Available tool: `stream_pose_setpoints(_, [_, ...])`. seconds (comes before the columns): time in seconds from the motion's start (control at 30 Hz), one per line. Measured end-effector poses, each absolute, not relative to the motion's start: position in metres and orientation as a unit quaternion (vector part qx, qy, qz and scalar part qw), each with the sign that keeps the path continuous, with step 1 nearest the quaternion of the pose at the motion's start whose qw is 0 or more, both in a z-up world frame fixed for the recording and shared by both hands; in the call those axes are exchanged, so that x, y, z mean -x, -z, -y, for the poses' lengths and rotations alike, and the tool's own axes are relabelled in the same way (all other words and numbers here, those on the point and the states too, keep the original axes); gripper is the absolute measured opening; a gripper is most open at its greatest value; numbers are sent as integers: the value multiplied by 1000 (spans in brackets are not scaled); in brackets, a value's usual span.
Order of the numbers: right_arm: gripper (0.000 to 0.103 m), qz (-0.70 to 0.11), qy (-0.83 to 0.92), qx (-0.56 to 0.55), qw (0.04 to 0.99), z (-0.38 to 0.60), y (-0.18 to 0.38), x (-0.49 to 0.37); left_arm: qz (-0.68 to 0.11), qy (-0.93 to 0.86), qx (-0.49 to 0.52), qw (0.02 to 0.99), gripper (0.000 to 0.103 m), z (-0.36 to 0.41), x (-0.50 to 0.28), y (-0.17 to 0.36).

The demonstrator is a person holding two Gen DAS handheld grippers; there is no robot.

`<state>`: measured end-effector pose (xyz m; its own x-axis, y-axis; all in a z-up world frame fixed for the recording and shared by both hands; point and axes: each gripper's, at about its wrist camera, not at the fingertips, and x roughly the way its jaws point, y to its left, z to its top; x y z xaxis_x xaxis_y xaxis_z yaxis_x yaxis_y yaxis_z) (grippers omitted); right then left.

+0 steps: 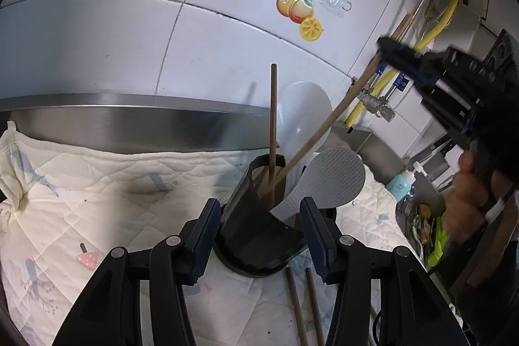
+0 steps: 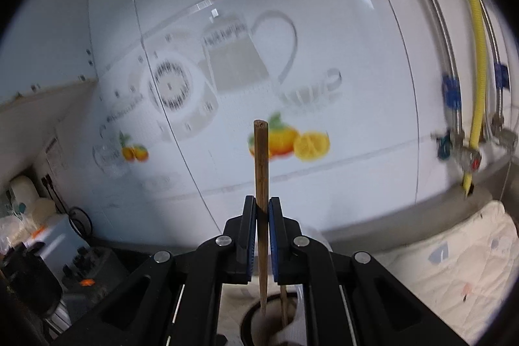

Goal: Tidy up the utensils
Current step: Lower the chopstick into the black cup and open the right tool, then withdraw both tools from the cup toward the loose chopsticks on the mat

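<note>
A dark utensil holder (image 1: 256, 235) stands tilted on a quilted cloth, and my left gripper (image 1: 259, 203) is shut on it, one pad on each side. In it are an upright dark chopstick (image 1: 273, 119), a white rice paddle (image 1: 305, 115) and a grey rice paddle (image 1: 334, 174). My right gripper (image 1: 387, 47) (image 2: 262, 200), held by a hand at the upper right, is shut on a light bamboo chopstick (image 1: 324, 132) (image 2: 261, 171). The chopstick slants down with its tip inside the holder's mouth (image 2: 249, 318). Two more dark chopsticks (image 1: 305, 307) lie on the cloth in front of the holder.
The quilted cloth (image 1: 97, 184) covers the counter below a steel ledge (image 1: 129, 115) and a tiled wall with fruit stickers (image 1: 298, 12). Yellow hoses (image 1: 438, 25) and valves (image 1: 376, 106) stand at the right. A teal bottle (image 1: 400, 184) and sink clutter lie beyond.
</note>
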<state>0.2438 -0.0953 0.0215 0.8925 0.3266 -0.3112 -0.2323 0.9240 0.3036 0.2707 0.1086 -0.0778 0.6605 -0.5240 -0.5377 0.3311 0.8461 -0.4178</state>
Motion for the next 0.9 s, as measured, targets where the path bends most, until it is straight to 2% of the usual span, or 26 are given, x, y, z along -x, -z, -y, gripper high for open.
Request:
stream_pose_setpoints(0.37, [11,-279,-138,-133,941,102,9,-258,-350,218,122,903,55,-106,-259,72])
stream_pose_setpoints(0.43, [22,-286,-138,-136,938,107,10,-258,-351,216,121,903,55,-106,-256,70])
stream_pose_setpoints(0.47, [36,-290,-136,-135,938,109,11,-258,-352,215,120,903,55,-105,-254,69])
stream_pose_setpoints(0.5, [43,-290,-134,-134,938,111,11,-256,-353,214,119,903,55,-105,-252,68])
stream_pose_setpoints(0.9, [44,-292,-139,-107,940,137,6,-212,-388,208,95,893,55,-85,-224,65])
